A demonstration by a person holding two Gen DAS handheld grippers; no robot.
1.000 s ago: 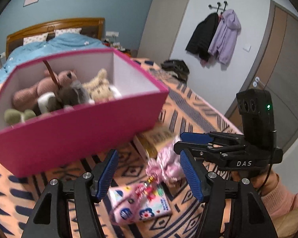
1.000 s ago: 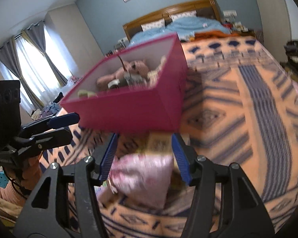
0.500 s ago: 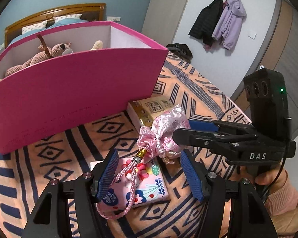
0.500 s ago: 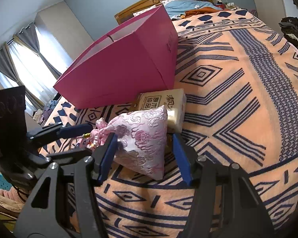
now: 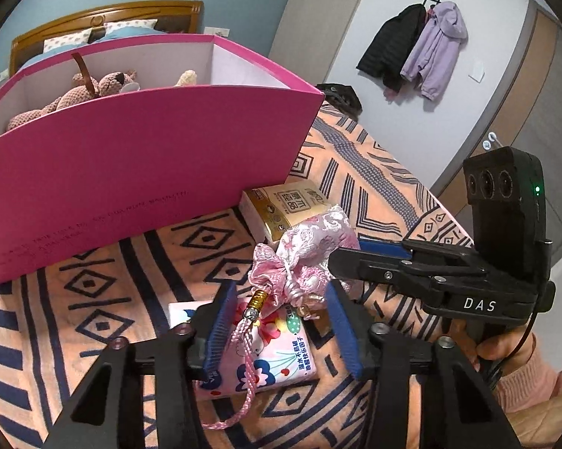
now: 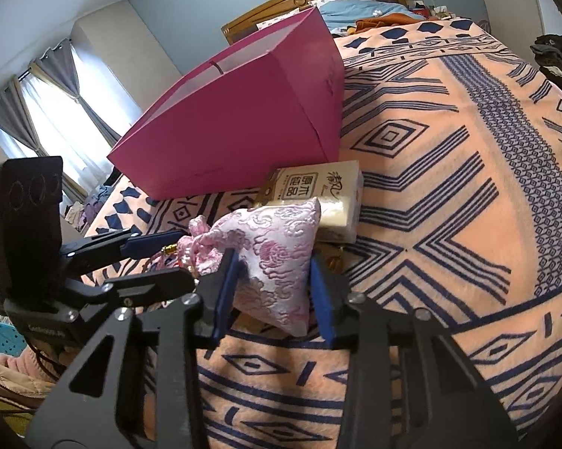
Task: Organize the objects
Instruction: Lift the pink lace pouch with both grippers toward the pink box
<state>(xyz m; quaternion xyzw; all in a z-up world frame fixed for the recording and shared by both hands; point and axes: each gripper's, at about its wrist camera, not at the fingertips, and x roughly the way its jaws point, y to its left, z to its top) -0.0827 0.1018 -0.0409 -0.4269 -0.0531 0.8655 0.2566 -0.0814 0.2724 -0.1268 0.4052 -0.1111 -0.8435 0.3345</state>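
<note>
Since half a second ago both grippers have drawn in on the pink brocade pouch (image 6: 269, 258), their jaws narrower than before. Farthest left, the pink box (image 5: 131, 157) stands on the patterned blanket (image 6: 449, 194) with plush toys (image 5: 94, 89) inside. The left gripper (image 5: 277, 321) has its jaws released, straddling the pouch's gathered neck and tassel cord (image 5: 249, 359) over a flowered tissue pack (image 5: 277, 363). The gold tissue pack (image 5: 284, 205) lies just behind the pouch, beside the box. The right gripper (image 6: 273, 292) has its blue pads against the pouch's body, grasping it where it rests on the blanket.
</note>
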